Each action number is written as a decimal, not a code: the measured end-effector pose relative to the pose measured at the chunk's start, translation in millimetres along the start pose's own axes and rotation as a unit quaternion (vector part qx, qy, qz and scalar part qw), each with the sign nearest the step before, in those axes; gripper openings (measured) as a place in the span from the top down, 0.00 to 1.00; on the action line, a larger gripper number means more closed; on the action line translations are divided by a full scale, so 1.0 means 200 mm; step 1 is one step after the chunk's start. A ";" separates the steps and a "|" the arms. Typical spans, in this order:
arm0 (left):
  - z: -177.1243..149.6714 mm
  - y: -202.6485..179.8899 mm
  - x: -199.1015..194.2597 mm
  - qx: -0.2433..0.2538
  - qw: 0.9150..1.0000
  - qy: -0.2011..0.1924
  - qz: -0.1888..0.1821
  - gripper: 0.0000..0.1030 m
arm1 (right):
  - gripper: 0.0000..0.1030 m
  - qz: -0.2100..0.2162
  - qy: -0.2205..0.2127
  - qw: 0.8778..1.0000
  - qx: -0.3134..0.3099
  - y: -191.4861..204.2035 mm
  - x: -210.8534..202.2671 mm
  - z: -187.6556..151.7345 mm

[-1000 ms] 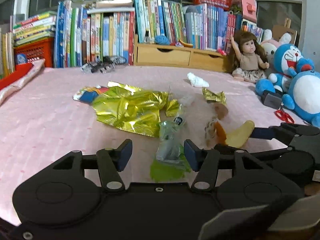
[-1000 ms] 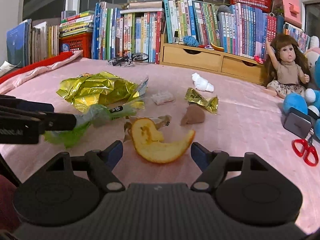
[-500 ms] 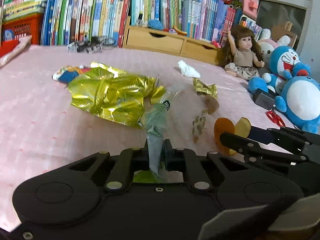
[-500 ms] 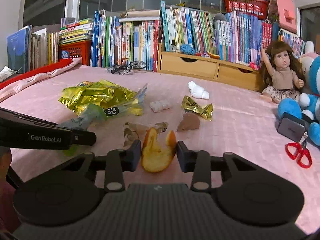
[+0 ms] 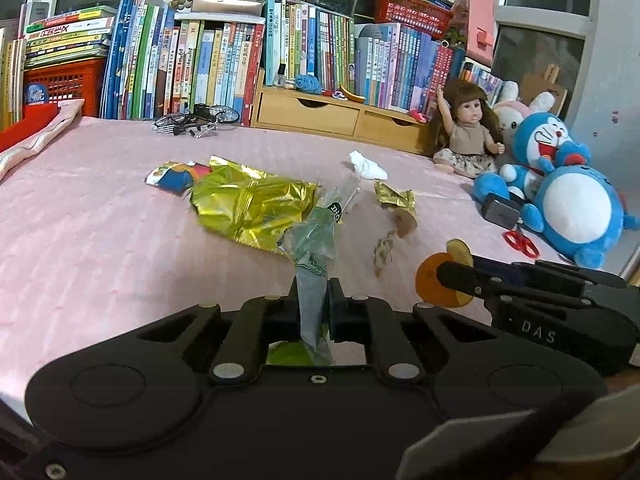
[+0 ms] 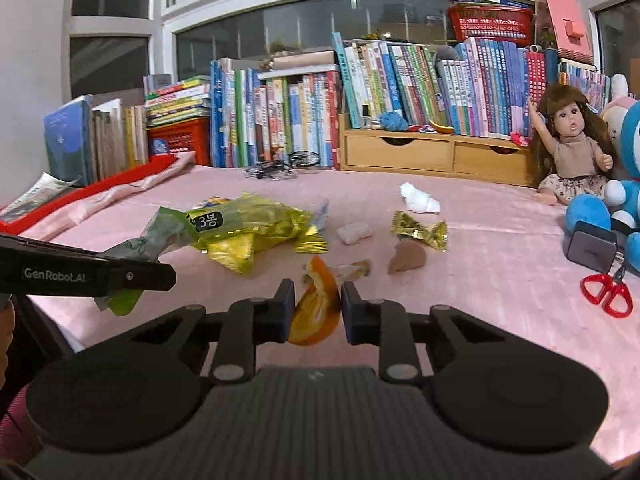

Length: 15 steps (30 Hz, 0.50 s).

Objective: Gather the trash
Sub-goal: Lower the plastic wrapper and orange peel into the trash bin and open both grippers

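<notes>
My left gripper (image 5: 314, 304) is shut on a clear and green plastic wrapper (image 5: 314, 256), held just above the pink bed cover; the same wrapper (image 6: 160, 236) hangs from the left gripper's fingers (image 6: 132, 276) at the left of the right wrist view. My right gripper (image 6: 316, 308) is shut on an orange peel (image 6: 316, 308), also lifted off the cover; the peel (image 5: 438, 284) shows at the right of the left wrist view. On the cover lie a crumpled gold foil bag (image 5: 248, 204), a small gold wrapper (image 6: 420, 230), a white tissue wad (image 6: 418, 198), a brown scrap (image 6: 408, 260) and a pale wrapper bit (image 6: 354, 234).
Dolls and blue plush toys (image 5: 576, 208) sit at the right with red scissors (image 6: 606, 290) and a grey charger block (image 6: 592, 246). Books and a wooden drawer unit (image 6: 432, 156) line the back. A wire bicycle model (image 5: 196, 120) lies near the books, and folded red and pink cloth (image 6: 104, 196) lies at the left.
Both grippers went from open to shut, the left on the plastic wrapper and the right on the orange peel, and both have since lifted their pieces off the cover.
</notes>
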<state>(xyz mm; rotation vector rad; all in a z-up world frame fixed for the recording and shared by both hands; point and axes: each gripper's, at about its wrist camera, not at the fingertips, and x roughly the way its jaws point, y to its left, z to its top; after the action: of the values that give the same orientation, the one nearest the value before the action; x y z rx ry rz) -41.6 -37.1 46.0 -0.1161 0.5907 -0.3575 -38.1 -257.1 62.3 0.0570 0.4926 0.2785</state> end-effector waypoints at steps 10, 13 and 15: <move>-0.19 0.03 -0.32 0.028 0.998 0.043 -0.020 0.90 | 0.73 0.064 0.027 0.997 0.014 0.12 -0.20 -0.08; -0.26 0.02 -0.39 0.040 0.997 0.056 -0.018 0.90 | 0.73 0.075 0.051 0.996 0.017 0.16 -0.24 -0.14; -0.31 0.02 -0.43 0.044 0.996 0.073 -0.023 0.90 | 0.73 0.082 0.068 0.994 0.019 0.19 -0.26 -0.18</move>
<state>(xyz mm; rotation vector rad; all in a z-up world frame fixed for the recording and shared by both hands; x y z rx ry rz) -142.9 -3.1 38.9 -0.0194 0.7163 -0.4380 -108.1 -235.7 59.4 0.1160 0.6294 0.4353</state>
